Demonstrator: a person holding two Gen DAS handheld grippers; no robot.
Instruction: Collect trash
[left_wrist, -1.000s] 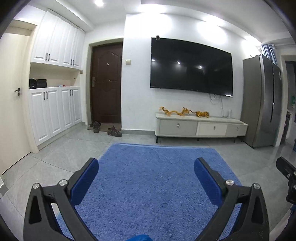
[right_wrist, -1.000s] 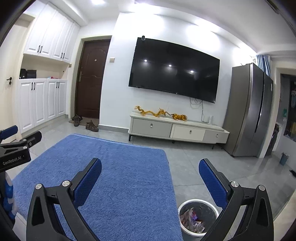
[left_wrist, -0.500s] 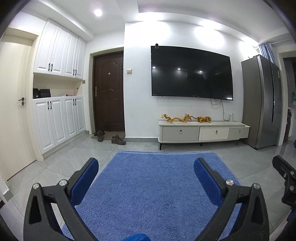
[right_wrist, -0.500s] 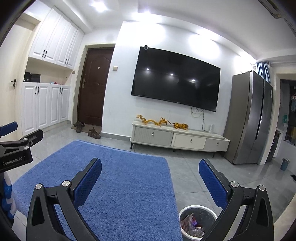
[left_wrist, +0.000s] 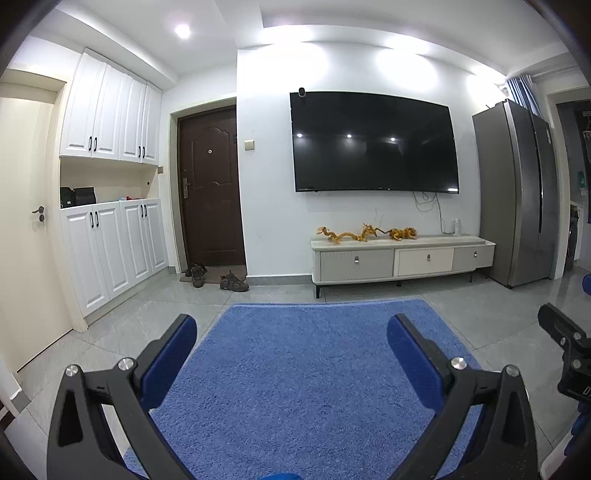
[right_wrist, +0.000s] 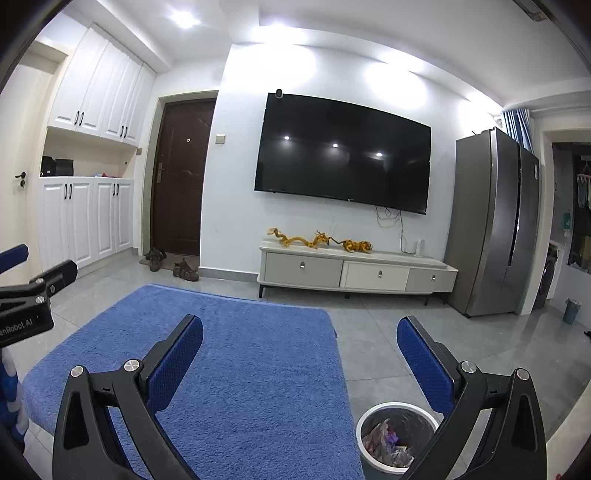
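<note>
Living room, both cameras facing the wall with the black TV (left_wrist: 373, 142). Grey tile floor (right_wrist: 388, 332). Largest item on it: a blue pile rug (left_wrist: 314, 380), rectangular, surface bare in both views, filling the lower centre of each frame.

Steel two-door fridge (right_wrist: 495, 225) stands at the right, beside a low white and grey TV cabinet (right_wrist: 354, 273) carrying golden dragon figures (right_wrist: 317, 240). White cupboards (left_wrist: 110, 221) line the left wall; a dark brown door (left_wrist: 210, 188) sits between cupboards and TV wall, shoes (left_wrist: 232, 282) on the floor before it.

Trash bin (right_wrist: 397, 435): small, round, white rim with dark inside. It stands on the tiles just beside the rug's right edge, at the bottom of the right wrist view and partly behind the right finger. It holds crumpled trash (right_wrist: 384, 439), pale plastic with purple bits; individual items not distinguishable. A second small bluish bin (right_wrist: 571, 311) stands far right, near a doorway.

Left gripper (left_wrist: 291, 328): jaws spread wide, blue pads, nothing between them, held over the rug. Right gripper (right_wrist: 300, 330): likewise spread wide and empty, over the rug's right edge, bin below its right finger.
</note>
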